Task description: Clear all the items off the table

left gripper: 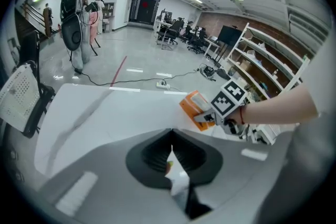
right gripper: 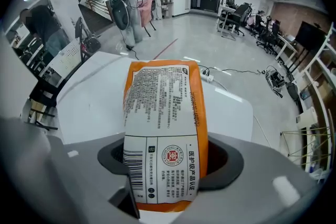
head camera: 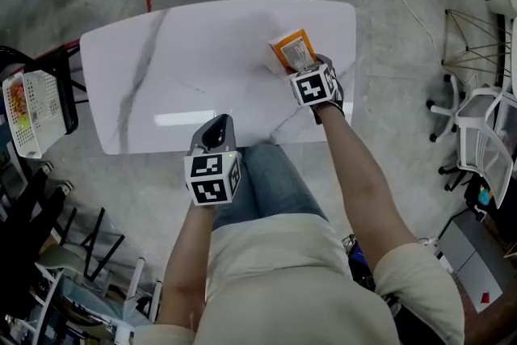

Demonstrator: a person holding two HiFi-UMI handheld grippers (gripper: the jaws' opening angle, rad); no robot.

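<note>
Clearing step in hand: gripping the orange packet (right gripper: 165, 139) in the half-open jaws of the right gripper (head camera: 299, 70), by the desk's (head camera: 178, 61) far right corner; pinching a small white wrapper (left gripper: 177, 178) in the closed jaws of the left gripper (head camera: 216, 129) at the near edge. Next, likely: carrying both off the desk, grips firm.

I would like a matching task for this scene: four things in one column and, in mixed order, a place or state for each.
Things:
1 orange packet
2 left gripper
3 white basket
4 table

Places or states:
A off the table, to its left
B white top with grey veins
C between the jaws of the right gripper
D shut on a thin white slip

Pairs: 1-C, 2-D, 3-A, 4-B
</note>
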